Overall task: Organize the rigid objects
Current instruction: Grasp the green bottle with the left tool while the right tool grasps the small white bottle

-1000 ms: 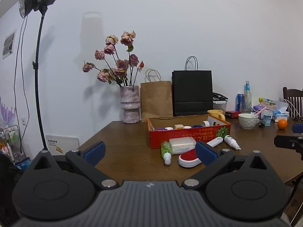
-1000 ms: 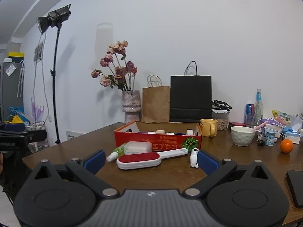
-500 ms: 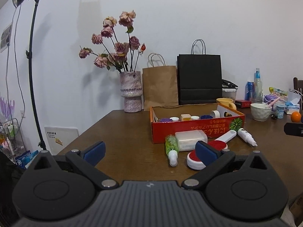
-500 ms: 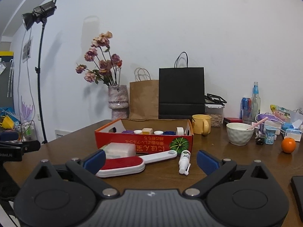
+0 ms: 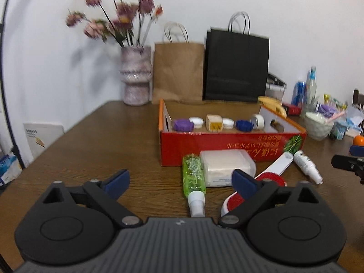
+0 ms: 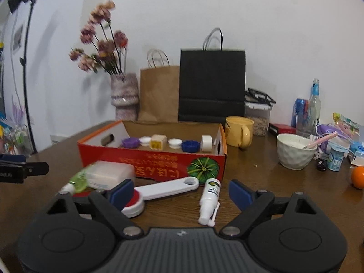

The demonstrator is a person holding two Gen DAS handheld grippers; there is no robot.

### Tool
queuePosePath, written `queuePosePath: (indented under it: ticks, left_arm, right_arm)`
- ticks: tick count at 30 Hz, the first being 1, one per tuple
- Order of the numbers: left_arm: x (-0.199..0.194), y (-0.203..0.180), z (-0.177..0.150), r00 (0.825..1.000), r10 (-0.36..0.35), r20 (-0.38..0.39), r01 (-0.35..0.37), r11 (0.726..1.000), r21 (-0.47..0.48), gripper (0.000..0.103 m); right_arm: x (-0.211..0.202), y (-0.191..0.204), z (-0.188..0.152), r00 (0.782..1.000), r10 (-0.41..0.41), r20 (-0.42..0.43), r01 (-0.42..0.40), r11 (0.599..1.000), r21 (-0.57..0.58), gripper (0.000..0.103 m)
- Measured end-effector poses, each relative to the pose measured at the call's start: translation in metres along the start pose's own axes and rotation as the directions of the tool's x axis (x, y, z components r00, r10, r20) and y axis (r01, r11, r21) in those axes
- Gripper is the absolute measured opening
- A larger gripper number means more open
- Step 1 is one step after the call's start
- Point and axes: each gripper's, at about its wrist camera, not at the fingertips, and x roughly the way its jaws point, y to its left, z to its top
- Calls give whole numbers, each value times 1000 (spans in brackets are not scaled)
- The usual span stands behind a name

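Left wrist view: I'm on approach, both grippers' jaws closing on nothing; next, left gripper [image 5: 179, 179] takes the green bottle [image 5: 193, 177] at twelve o'clock, right gripper [image 6: 180, 192] the white bottle [image 6: 209, 199].

Vase [image 5: 135, 75], 2 paper bags [image 5: 178, 72]

Two low wrist views, near – sharing red box [image 5: 232, 145]

left hand-held gripper [image 5: 179, 179]: nearer green bottle [image 5: 193, 177], closing | right hand-held gripper [image 6: 182, 192]: nearer white bottle [image 6: 210, 199], closing
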Motion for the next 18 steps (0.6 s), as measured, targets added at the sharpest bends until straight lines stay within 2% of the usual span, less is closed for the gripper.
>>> queuePosePath:
  ticks: [3,5,7,8,12,13,15,18]
  left_arm:
    - [31,-1,1,997,-16,-73,16,1000,6,83]
    - [49,-2,2,993,-16,-116,18,1000,19,71]
    - [65,-3,1,989,-11,-148,17,999,37,66]
    - [71,-3,0,986,-11,-165,18,999,42,66]
    - [87,-3,-3,977,-17,-212,27,999,43,65]
    - [90,-4,-4,974,-27,-226,38,998,43,63]
    - [93,-6,-5,975,-29,-221,44,997,63,62]
    - [93,-7,-6,977,-46,-206,60,996,62,55]
  right_arm:
    - [30,-10,2,998,-11,-58,12,1000,11,79]
    - [50,-17,1,995,-16,-100,18,1000,22,69]
    - [67,-22,-1,990,-26,-139,31,999,29,63]
    - [73,-24,-2,988,-31,-154,36,999,31,59]
    - [94,-28,-10,978,-47,-203,56,998,36,58]
    - [97,-28,-11,977,-46,-209,56,998,41,55]
    - [103,-29,-13,973,-37,-226,50,998,49,50]
    - [108,-29,-14,971,-23,-238,38,997,59,46]
